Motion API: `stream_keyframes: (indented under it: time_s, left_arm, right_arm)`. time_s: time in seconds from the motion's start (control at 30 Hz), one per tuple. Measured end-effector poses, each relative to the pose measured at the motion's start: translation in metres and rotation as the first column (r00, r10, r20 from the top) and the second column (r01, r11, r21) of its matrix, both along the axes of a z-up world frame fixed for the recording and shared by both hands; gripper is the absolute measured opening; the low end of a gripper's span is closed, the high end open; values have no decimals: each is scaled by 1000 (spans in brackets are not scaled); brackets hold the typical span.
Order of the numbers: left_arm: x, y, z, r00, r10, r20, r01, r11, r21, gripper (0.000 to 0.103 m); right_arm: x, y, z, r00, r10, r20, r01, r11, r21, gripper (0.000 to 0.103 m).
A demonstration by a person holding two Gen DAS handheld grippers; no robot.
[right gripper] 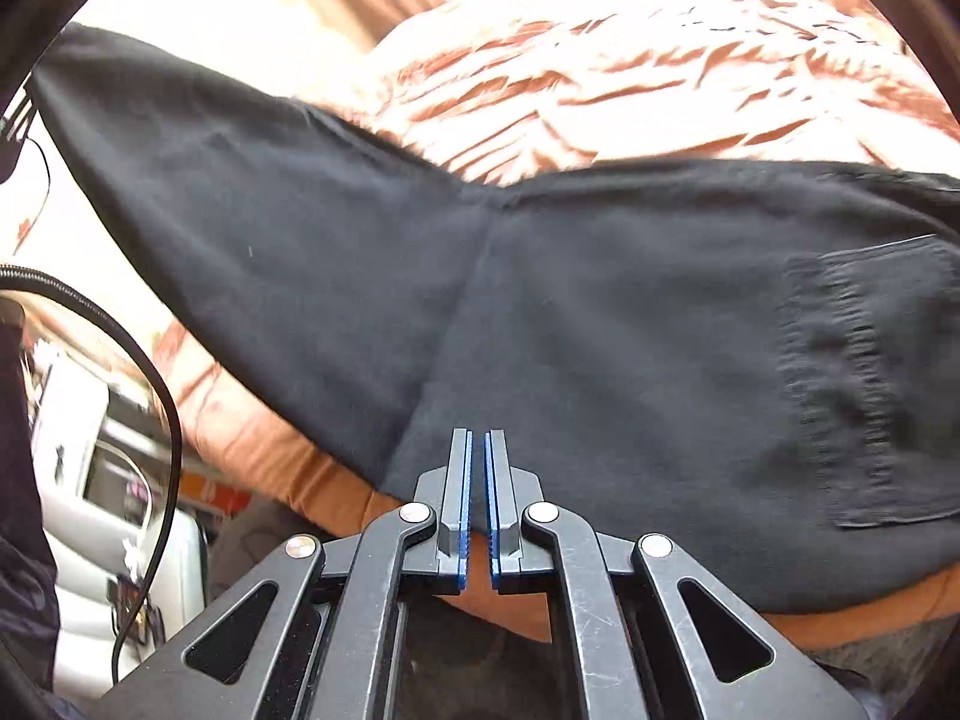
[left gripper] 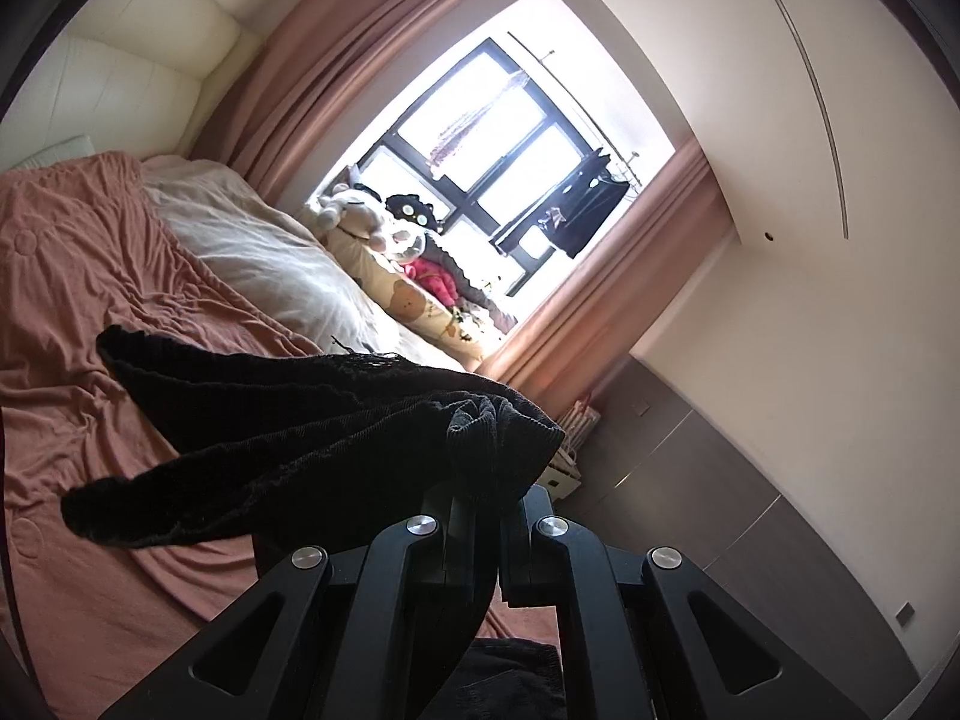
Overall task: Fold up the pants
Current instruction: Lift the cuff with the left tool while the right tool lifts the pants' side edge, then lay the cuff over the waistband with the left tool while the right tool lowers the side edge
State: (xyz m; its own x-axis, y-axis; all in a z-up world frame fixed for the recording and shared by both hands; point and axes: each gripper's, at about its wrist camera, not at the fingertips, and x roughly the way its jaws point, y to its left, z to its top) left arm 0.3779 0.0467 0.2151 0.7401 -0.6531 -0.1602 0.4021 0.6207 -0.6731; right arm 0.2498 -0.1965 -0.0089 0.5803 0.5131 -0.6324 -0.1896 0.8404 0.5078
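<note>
Left tool (left gripper: 480, 480): closed on a bunched fold of the black pants (left gripper: 300, 432). The cloth hides the fingertips; the fabric rises out from between the fingers and spreads leftward in two loose flaps, held clear above the bed (left gripper: 90, 276). A further dark patch shows low between the tool's arms, probably more of the same garment, but the view there is too dim to be sure.

Right tool (right gripper: 477, 438): closed, blue-edged pads (right gripper: 462, 510) nearly touching, nothing between them. It sits just above the pants (right gripper: 600, 312), which lie spread across the bed's rust-coloured cover (right gripper: 288, 456). One leg runs up toward the upper left; a stitched patch pocket (right gripper: 864, 384) lies to the right. The picture is slightly blurred.

Surroundings: bed cover wrinkled; white pillow (left gripper: 258, 246) and soft toys (left gripper: 384, 222) beside the window (left gripper: 498, 150), pink curtain (left gripper: 336, 60) drawn aside. A black cable (right gripper: 150, 384) loops at the left of the right-hand view.
</note>
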Motion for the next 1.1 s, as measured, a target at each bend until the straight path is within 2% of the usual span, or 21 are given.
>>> stream_keyframes:
  time_s: [0.17,0.37,0.6,0.83,1.1]
  left_arm:
    - [1,-41,14,999,-52,8,52,998,22,5]
    - [2,-91,26,995,-103,9,103,993,51,5]
    - [0,-149,37,989,-147,7,146,986,85,5]
    - [6,-209,26,981,-193,-27,195,974,118,5]
    - [21,-276,-2,967,-239,-90,250,959,136,5]
  right_arm:
    - [-24,-65,22,995,-89,51,86,995,51,1]
    - [-69,-119,31,982,-162,95,151,981,121,1]
    - [-127,-148,11,959,-252,129,229,958,169,1]
    - [-166,-169,-7,936,-333,111,306,929,208,2]
    - [-202,-201,-19,913,-400,81,372,897,241,2]
